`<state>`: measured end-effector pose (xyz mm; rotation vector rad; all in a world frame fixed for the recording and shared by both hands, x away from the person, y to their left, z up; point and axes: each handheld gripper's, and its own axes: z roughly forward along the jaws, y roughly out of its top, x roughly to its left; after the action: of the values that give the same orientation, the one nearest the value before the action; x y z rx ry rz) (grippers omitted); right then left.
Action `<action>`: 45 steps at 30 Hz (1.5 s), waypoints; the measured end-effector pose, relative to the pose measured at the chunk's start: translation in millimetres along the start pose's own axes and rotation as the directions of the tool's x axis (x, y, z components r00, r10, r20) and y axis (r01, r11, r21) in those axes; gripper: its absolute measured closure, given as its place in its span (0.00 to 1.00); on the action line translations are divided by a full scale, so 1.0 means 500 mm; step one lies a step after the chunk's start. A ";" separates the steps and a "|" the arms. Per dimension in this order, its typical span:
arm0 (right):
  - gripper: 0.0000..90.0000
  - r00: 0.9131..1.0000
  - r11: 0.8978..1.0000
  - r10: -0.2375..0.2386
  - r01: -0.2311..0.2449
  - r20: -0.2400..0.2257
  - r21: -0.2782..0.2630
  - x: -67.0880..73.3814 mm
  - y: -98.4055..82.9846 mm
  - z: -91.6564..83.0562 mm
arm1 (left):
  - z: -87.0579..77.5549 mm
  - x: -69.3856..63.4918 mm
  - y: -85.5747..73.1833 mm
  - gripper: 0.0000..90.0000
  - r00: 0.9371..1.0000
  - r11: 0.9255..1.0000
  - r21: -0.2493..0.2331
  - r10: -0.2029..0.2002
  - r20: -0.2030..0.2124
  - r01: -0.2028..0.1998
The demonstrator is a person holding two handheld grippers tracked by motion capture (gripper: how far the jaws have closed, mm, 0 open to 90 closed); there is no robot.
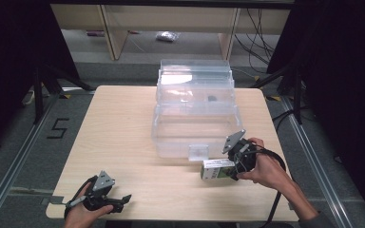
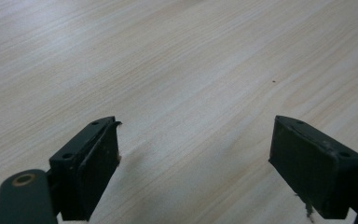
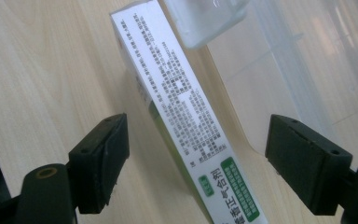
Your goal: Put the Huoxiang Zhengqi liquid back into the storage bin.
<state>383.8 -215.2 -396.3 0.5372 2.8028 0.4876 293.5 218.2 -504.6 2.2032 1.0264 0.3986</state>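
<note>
The right gripper [image 3: 196,161] has its fingers spread wide around the white-and-green carton [image 3: 182,98], not clamping it. The carton lies on the tabletop [image 1: 123,137], just beside the clear plastic bin [image 1: 195,118]. The left gripper [image 2: 196,163] rests near the tabletop's near-left edge, fingers wide and empty.

Readable marks: a floor numeral and print on a carton

A black "5" [image 1: 57,128] is marked on the grey floor left of the table. The white-and-green box [image 3: 186,116] carries dense small Chinese print, too fine to read, with larger green characters "正气" near its end.
</note>
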 end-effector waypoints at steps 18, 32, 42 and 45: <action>0.34 0.995 0.993 -0.034 0.044 -0.090 0.113 -0.008 0.029 0.053 | 0.003 -0.003 0.000 0.17 1.000 0.999 -0.024 -0.024 -0.002 0.024; 0.42 0.992 0.982 -0.080 0.095 -0.099 0.165 -0.011 0.035 0.076 | -0.001 0.000 0.000 0.17 1.000 1.000 -0.005 -0.013 0.006 0.013; 0.48 0.989 0.973 -0.096 0.117 -0.113 0.200 -0.014 0.035 0.086 | -0.002 0.000 0.000 0.17 1.000 1.000 -0.008 -0.015 0.003 0.015; 0.51 0.988 0.970 -0.088 0.114 -0.126 0.216 -0.013 0.037 0.087 | -0.002 0.000 0.000 0.17 1.000 1.000 -0.012 -0.020 0.004 0.020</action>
<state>408.3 -189.5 -428.1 0.4181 2.9983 0.1891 292.9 218.6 -504.0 2.1807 1.0401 0.3899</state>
